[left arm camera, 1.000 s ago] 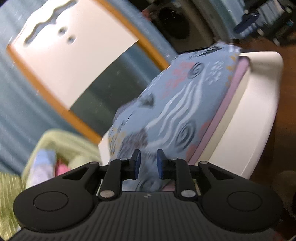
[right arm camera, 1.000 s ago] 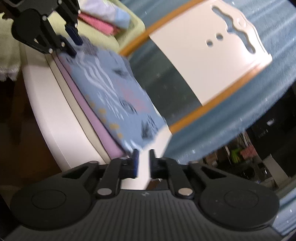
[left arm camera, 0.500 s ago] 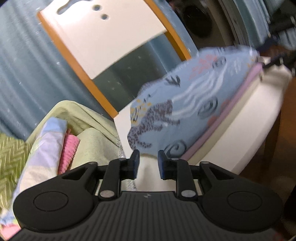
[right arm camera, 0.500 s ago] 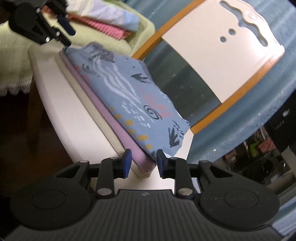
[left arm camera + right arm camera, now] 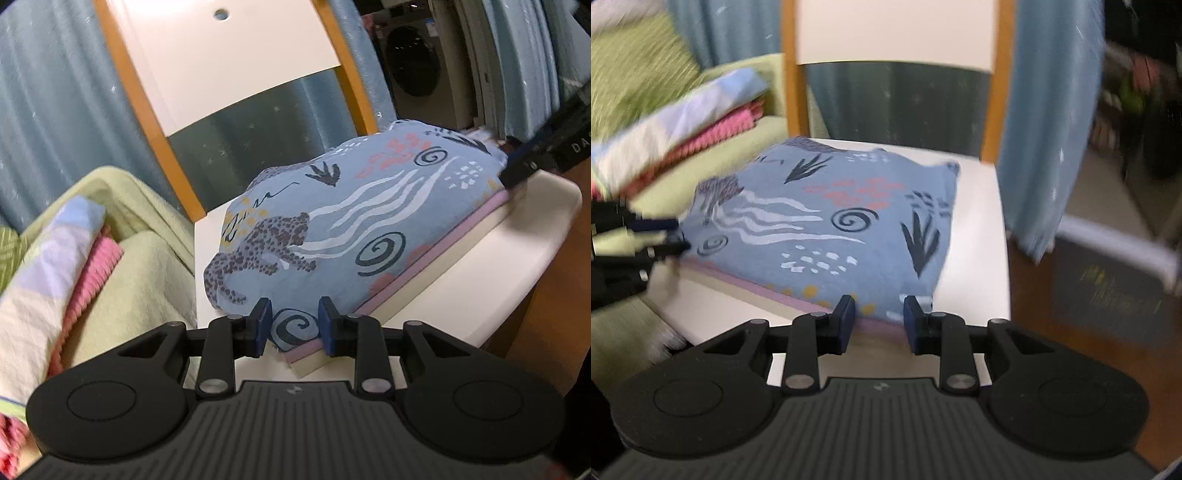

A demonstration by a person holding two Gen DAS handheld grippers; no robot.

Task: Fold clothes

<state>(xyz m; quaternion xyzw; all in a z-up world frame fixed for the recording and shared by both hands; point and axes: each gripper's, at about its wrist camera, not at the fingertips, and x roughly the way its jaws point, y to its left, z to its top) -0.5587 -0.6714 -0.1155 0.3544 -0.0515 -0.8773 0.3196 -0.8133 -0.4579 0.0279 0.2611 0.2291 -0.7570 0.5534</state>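
Observation:
A folded blue garment [image 5: 351,229] printed with swirls and a leopard lies on top of a pink layer [image 5: 443,251] and a cream layer on the white chair seat [image 5: 498,266]. My left gripper [image 5: 295,326] is open, its fingers either side of the stack's near corner without pinching it. The right gripper [image 5: 535,155] shows at the garment's far right corner. In the right wrist view the same garment [image 5: 849,221] lies flat on the seat [image 5: 975,229]. My right gripper [image 5: 879,321] is open at its near edge, and the left gripper [image 5: 646,240] sits blurred at the left corner.
A pile of green, pink and pale checked cloth [image 5: 92,266] rests just left of the chair, also visible as the pile [image 5: 701,110]. The chair's white backrest with orange posts [image 5: 236,66] rises behind the seat. Blue curtains [image 5: 55,110] hang behind, brown floor lies to the right.
Both grippers have widened their fingers and drawn back to the stack's corners. The blue garment, lifted and tilted before, now lies flat on the stack.

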